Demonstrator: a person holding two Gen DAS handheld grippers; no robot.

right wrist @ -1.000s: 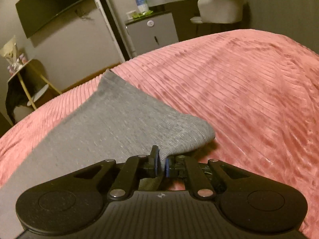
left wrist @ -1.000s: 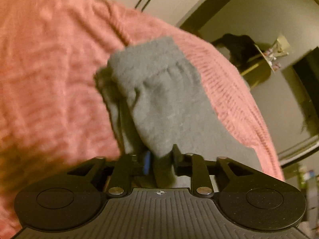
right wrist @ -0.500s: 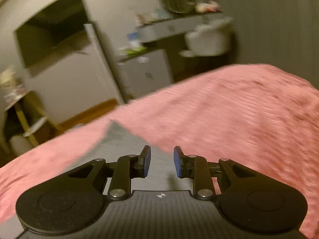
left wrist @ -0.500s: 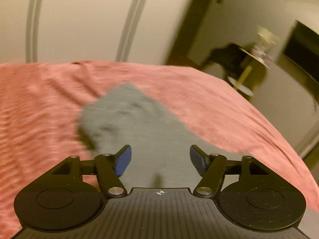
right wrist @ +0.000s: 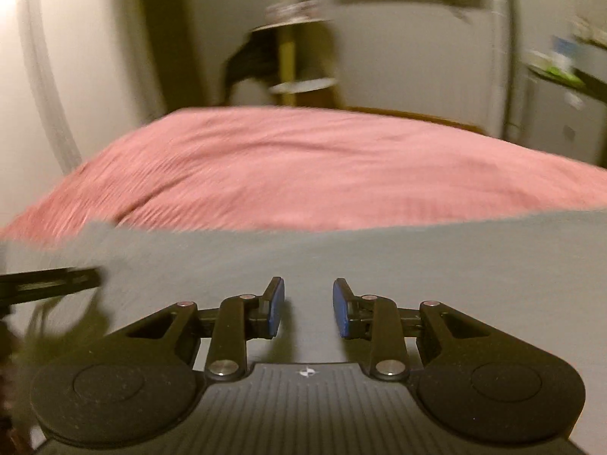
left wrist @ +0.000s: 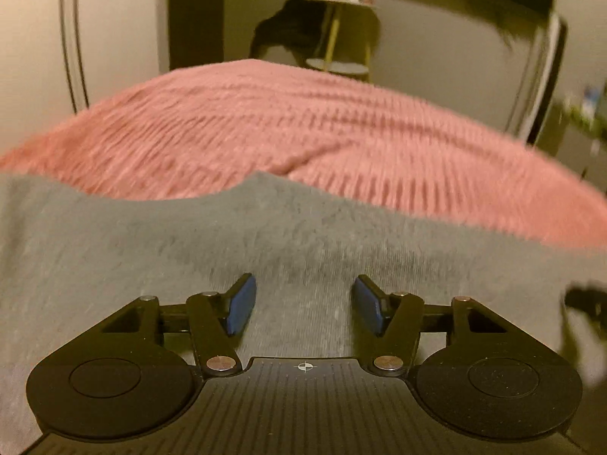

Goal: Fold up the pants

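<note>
The grey pants (left wrist: 189, 250) lie flat on the pink ribbed bedspread (left wrist: 303, 125), filling the near half of both views. My left gripper (left wrist: 303, 303) is open and empty, hovering over the grey fabric. My right gripper (right wrist: 308, 307) is open and empty too, above the pants (right wrist: 379, 250) near their far edge. A dark part of the left gripper (right wrist: 49, 284) shows at the left edge of the right wrist view. A dark shape, probably the right gripper (left wrist: 588, 303), shows at the right edge of the left wrist view.
The bedspread (right wrist: 303, 167) stretches away beyond the pants. Past the bed stand a small yellow-legged side table (left wrist: 341, 38) with a dark cloth (left wrist: 288, 26) draped on it, a white appliance (right wrist: 500, 57), and a dark doorway (left wrist: 197, 11). Both views are motion-blurred.
Both grippers let go of the pants, opened and swung round. The pants, held up a second ago, now lie flat beneath them.
</note>
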